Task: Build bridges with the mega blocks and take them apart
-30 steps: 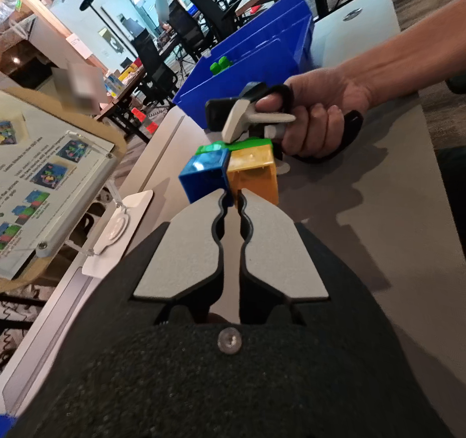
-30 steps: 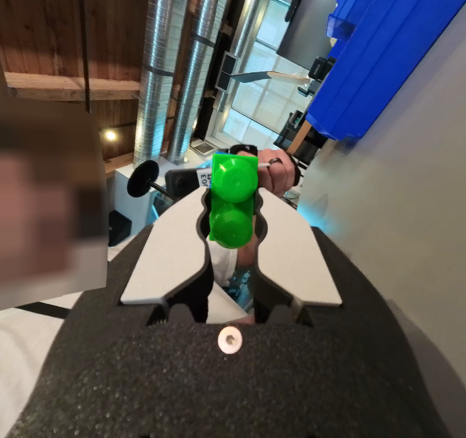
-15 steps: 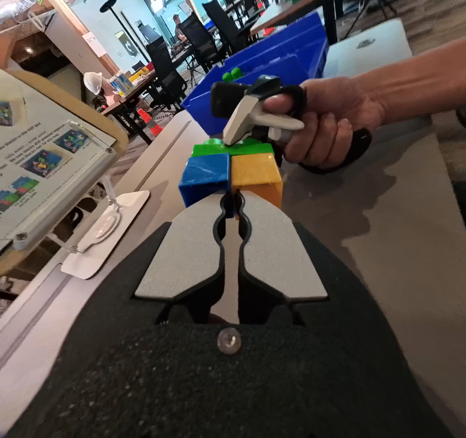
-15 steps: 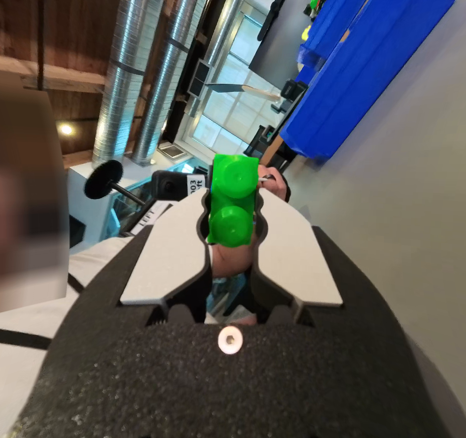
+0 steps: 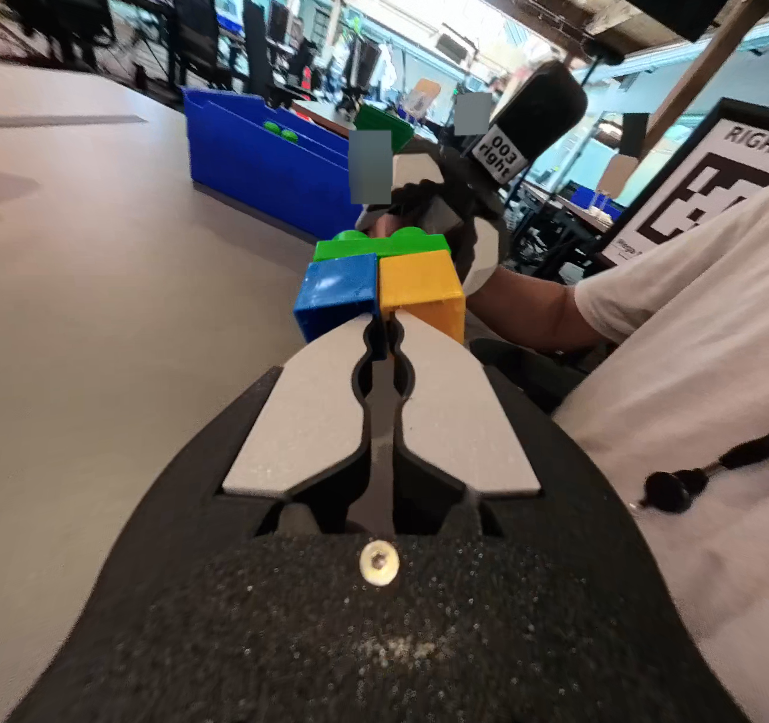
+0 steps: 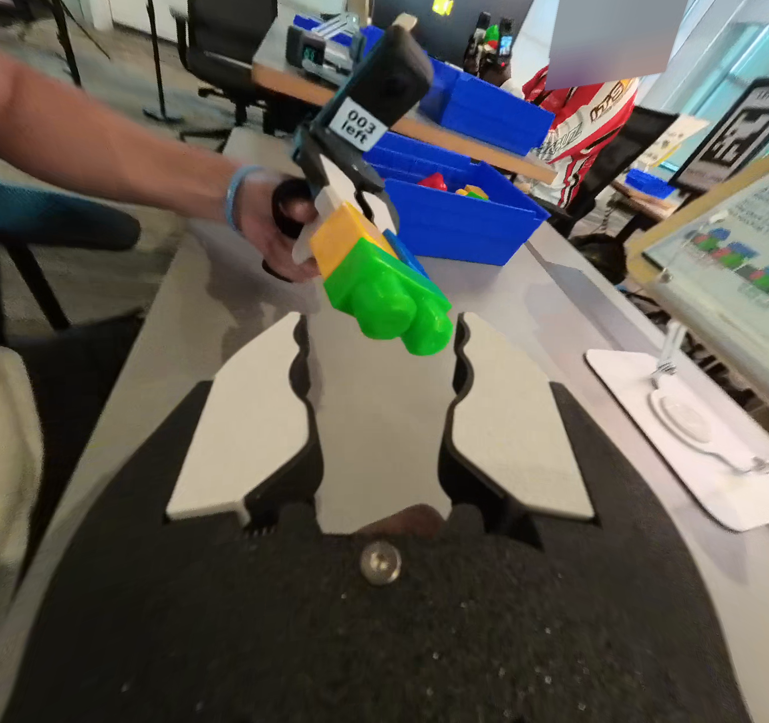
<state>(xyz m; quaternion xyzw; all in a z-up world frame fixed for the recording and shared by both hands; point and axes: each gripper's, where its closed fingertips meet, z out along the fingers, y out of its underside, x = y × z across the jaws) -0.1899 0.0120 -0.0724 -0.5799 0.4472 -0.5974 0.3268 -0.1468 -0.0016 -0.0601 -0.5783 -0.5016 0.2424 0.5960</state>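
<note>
Blocks joined as one small bridge sit in the left tongs (image 5: pixel 385 320): a blue block (image 5: pixel 337 295) and a yellow block (image 5: pixel 420 291) side by side, with a green block (image 5: pixel 380 247) pressed across both. The left tongs are nearly closed, their fingertips pinching the inner walls where blue and yellow meet, and the whole cluster is lifted clear of the tabletop (image 5: pixel 125 287).

From the right wrist view the same cluster hangs tilted in the air, the green block (image 6: pixel 383 299) and its two studs pointing down toward the camera, the yellow block (image 6: pixel 341 241) above it and a sliver of the blue block (image 6: pixel 405 255) behind. The right tongs (image 6: pixel 380 337) are spread wide and hold nothing; the green studs lie just in front of and between their fingertips, not touching either one as far as can be seen.

A hand (image 6: pixel 274 241) with a pale blue wristband grips the left tool's handle. Beyond the blocks a blue bin (image 6: pixel 462 220) stands on the tabletop with red and yellow pieces inside. To the right a white stand base (image 6: pixel 666 432) rests on the tabletop, carrying a tilted instruction board (image 6: pixel 715 253). Farther back are other desks, more blue bins and a seated person in a red and white shirt (image 6: pixel 582 133).
</note>
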